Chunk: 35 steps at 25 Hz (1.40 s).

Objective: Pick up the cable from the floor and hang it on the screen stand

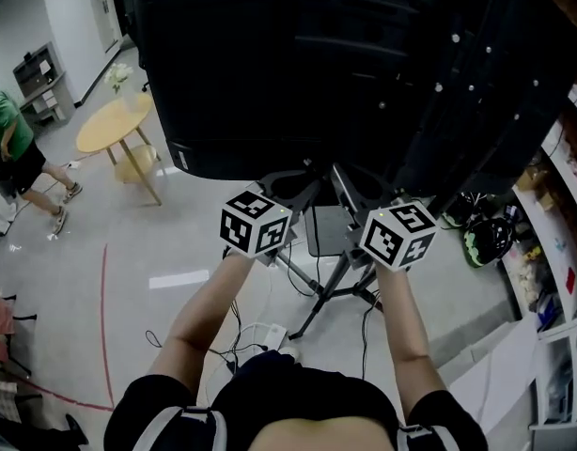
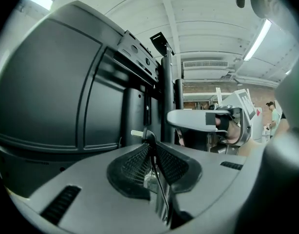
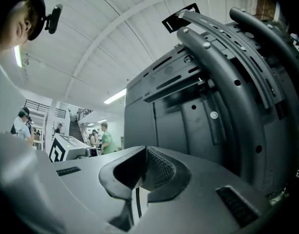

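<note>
Room: open hall with a grey floor point(image 1: 176, 242) marked by a red line. There is a round yellow table point(image 1: 115, 125) at far left, with a person in green point(image 1: 11, 130) beside it, and cluttered shelves point(image 1: 561, 252) along the right.

Only the gripper views show the white arched ceiling point(image 2: 208, 28) with its strip lights. Only the head view shows the floor.

Screen point(image 1: 298, 64): large, black, seen from behind, filling the top of the head view. The stand point(image 1: 331, 280) below it spreads its tripod legs. A white power strip point(image 1: 262, 332) lies on the floor near them, among thin dark leads.

Both grippers are raised close to the screen's back.

- Left gripper point(image 2: 148, 140): clenched on the cable point(image 2: 157, 179), a thin black line pinched between the mesh pads.
- The cable's long axis runs along the jaws, with a pale connector tip point(image 2: 137, 133) sticking out leftward at the jaw tips. The cable here is off the floor, just before the stand's upright posts.
- The head view does not show the held cable; the marker cubes cover it.
- Right gripper point(image 3: 143, 152): pads closed together at the tips. I cannot tell what the dark line is in the pale slit lower down.
</note>
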### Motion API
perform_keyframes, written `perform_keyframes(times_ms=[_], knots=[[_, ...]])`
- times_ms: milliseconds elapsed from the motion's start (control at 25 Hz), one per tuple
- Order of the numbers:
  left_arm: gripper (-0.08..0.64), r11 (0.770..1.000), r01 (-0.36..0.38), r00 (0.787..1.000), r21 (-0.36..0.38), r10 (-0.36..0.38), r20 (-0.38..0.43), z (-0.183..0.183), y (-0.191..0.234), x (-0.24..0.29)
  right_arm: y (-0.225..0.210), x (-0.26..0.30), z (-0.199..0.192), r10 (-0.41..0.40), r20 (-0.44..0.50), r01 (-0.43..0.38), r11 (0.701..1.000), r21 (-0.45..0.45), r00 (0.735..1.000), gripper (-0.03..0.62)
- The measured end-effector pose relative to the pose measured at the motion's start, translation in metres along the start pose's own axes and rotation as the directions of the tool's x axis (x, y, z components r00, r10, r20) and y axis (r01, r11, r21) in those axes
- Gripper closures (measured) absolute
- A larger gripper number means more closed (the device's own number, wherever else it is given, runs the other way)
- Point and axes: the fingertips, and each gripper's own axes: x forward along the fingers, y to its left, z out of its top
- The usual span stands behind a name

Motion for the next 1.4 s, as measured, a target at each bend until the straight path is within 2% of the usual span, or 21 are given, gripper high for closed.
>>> perform_keyframes(times_ms=[240, 480, 880, 1240, 1400], knots=[[0.511, 0.999, -0.023, 0.999, 0.037, 0.022, 0.024, 0.025, 0.037, -0.001, 0.006, 0.033, 0.029, 0.039, 0.017, -0.038, 0.995, -0.090, 0.999, 0.566], [0.512, 0.993, -0.048, 0.997, 0.107, 0.041, 0.061, 0.061, 0.049, -0.006, 0.011, 0.050, 0.064, 0.089, 0.046, -0.082, 0.987, -0.139, 0.995, 0.566], [0.512, 0.973, -0.174, 0.980, 0.151, 0.156, 0.126, 0.128, 0.089, -0.017, 0.029, 0.059, 0.112, 0.207, 0.050, -0.187, 0.945, -0.269, 0.977, 0.566], [0.512, 0.918, -0.261, 0.963, 0.297, 0.227, 0.144, 0.202, 0.118, -0.029, 0.044, 0.069, 0.146, 0.279, 0.060, -0.246, 0.913, -0.324, 0.958, 0.566], [0.512, 0.910, -0.261, 0.961, 0.322, 0.214, 0.175, 0.232, 0.121, -0.025, 0.052, 0.067, 0.146, 0.312, 0.061, -0.273, 0.898, -0.344, 0.948, 0.566]])
